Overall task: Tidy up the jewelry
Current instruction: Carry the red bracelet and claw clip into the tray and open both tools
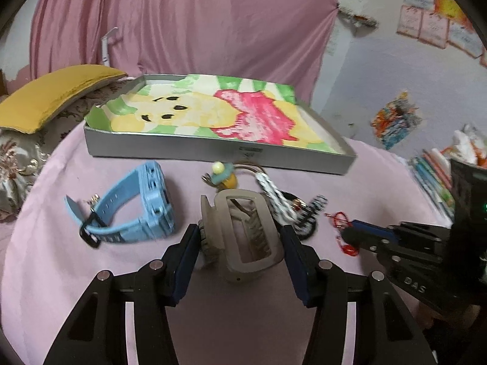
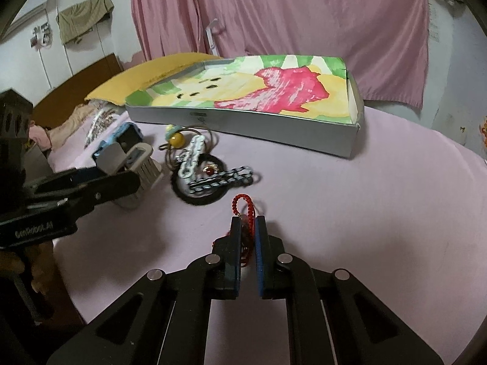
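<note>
Pink curtain (image 1: 188, 21) fills the top of both views, pale wall to its right with paper sheets (image 1: 438, 24) stuck in the upper right of the left wrist view. Pink bedsheet (image 2: 380, 200) covers the whole work surface. Yellow cushion (image 1: 51, 97) sits mid left, on patterned bedding.

Shallow grey box (image 1: 213, 149) lies across the middle of the frame, lined with a cartoon bear print in yellow, red and green. No jewelry in it.

Jewelry is all on the sheet below the box. Blue watch (image 1: 137, 213) lies centre left, strap buckled into a loop. Beige hair claw clip (image 1: 243, 234) sits lower centre, rectangular open frame, teeth visible inside. My left gripper (image 1: 240, 243) straddles it, blue pads tight against both sides, so I'm gripping the clip. Just behind it is a tangle: black bangle (image 2: 197, 197), white braided chain (image 2: 191, 158), dark checked chain (image 2: 225, 179), thin ring loops, and a yellow bead with teal cap (image 1: 225, 176) nearest the box.

Red beaded string (image 2: 243, 210), thin, looped, is bottom centre of the right wrist view. My right gripper (image 2: 247, 225) is clamped on it, jaws nearly together, loop poking out past the tips.
</note>
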A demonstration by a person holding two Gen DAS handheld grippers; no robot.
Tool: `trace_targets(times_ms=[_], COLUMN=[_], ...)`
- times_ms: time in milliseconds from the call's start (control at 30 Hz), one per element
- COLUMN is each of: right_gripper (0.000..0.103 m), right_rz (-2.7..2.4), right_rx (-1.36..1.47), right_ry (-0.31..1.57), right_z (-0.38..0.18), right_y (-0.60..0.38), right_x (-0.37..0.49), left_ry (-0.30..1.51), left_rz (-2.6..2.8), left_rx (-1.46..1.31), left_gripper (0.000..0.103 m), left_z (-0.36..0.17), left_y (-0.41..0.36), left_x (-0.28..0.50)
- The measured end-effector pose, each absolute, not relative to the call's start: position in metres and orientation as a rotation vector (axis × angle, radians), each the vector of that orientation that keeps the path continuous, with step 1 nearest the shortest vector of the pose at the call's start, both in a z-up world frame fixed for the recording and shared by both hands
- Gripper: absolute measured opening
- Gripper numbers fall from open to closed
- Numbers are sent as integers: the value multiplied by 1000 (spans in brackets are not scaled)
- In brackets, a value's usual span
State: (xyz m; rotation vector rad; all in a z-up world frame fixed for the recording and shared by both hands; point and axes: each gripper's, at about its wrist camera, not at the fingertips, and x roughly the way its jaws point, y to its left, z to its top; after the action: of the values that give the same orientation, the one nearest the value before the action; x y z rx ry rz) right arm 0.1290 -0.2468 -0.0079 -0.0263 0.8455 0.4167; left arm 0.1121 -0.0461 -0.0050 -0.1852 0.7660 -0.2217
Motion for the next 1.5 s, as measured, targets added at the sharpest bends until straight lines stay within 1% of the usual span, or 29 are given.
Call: trace_targets(times_ms=[200, 467, 733, 933, 1033, 1133, 1300, 1433, 1500], right_gripper=[7, 7, 7, 7, 7, 7, 7, 7, 7], right_rz=[407, 398, 389, 367, 368, 365, 323, 310, 318], right_rx=[2, 26, 21, -9, -9, -8, -19, -29, -24], right_ry=[720, 468, 296, 245, 274, 342, 526, 625, 671], right_z=[6, 45, 74, 82, 81, 74, 47, 30, 25], right_y=[-245, -238, -222, -207, -201, -194, -186, -185, -184], right_x=[110, 102, 126, 161, 181, 202, 242, 258, 266], left_ry=[654, 475, 302, 247, 266, 325, 497, 674, 723], left_rz=[-280, -251, -190, -179, -172, -158, -141, -166, -170], left_rx=[-186, -183, -121, -102, -95, -97, -136, -198, -203], left_gripper=[51, 51, 51, 51, 51, 51, 51, 51, 51], left_z=[0, 27, 67, 84, 83, 80, 65, 47, 38], left_y=[-49, -45, -32, -17, -14, -8, 4, 14, 15], left_x=[87, 78, 95, 128, 146, 169, 207, 236, 244])
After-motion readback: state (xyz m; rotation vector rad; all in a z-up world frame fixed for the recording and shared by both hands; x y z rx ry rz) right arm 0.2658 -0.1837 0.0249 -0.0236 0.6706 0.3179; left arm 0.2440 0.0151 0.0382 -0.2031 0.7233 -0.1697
